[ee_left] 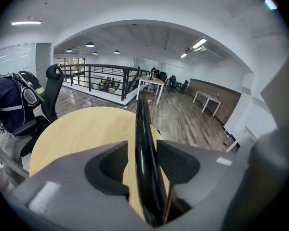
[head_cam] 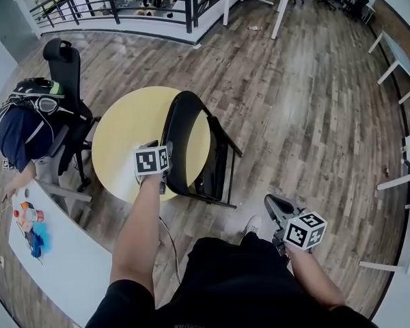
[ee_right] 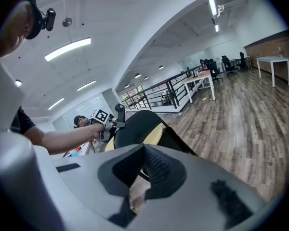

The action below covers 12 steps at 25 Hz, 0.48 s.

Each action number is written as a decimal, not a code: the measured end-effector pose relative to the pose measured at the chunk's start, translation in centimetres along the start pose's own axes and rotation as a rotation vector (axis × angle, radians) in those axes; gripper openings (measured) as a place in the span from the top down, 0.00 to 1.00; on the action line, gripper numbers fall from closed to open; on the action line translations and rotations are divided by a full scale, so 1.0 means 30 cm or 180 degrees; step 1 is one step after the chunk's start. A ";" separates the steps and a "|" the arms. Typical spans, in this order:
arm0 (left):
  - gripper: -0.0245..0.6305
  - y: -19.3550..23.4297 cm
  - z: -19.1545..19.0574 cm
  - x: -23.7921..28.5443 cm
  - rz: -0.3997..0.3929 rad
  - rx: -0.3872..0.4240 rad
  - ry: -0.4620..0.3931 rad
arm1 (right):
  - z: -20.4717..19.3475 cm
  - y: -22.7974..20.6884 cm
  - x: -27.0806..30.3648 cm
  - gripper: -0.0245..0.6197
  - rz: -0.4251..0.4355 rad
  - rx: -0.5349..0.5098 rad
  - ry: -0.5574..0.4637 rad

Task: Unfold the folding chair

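Currently the chair (head_cam: 181,139) is standing folded on the floor (head_cam: 294,115), seat and back lying flat together. Its top is reaching up beside the round tabletop (head_cam: 126,135); whether it is leaning on the rim is not showing.

You are reaching your left tongs (ee_left: 143,148) over the top edge of the chair's back. They are standing spread wide, with the black edge running between the two pads (ee_left: 176,160). The edge is lying close to the right-hand pad, but no squeeze is showing, so it is being noted as straddled, not pinched.

You are carrying your right tongs (ee_right: 143,153) low at your right side, well apart from the chair. Their pads are pressing together with nothing between them.

Progress, as a judgement: the task is barely beginning. No unfolding is showing, the seat is not down and the legs are not splaying. Only the approach to the back is looking done.

What is remaining:
- closing the left tongs on the back edge;
- bringing the right tongs to the seat or front frame;
- drawing the two parts apart until the seat is lying level;
- standing the chair on its feet, away from the tabletop.

Watching point: the edge is looking glossy and rounded, so a light pinch is probably risking a slip.
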<state>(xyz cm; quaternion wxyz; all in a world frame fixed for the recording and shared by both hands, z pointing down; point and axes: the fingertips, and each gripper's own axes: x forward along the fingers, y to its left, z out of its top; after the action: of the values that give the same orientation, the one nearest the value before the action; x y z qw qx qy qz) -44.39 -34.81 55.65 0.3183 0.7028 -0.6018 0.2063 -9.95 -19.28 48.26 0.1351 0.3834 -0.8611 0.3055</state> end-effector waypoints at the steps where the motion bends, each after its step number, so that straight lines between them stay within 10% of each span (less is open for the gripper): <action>1: 0.67 0.000 -0.007 0.011 -0.0024 -0.0026 0.0010 | -0.006 -0.006 -0.010 0.95 -0.0029 0.0019 -0.0011; 12: 0.72 -0.003 -0.036 0.060 -0.0048 -0.0264 0.0147 | -0.044 -0.031 -0.145 0.95 -0.0390 0.0144 -0.0163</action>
<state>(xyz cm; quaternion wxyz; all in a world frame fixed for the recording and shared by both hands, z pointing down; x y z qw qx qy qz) -43.86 -35.35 57.61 0.3625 0.6886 -0.5970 0.1950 -6.35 -16.41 47.64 0.1227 0.4460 -0.8320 0.3062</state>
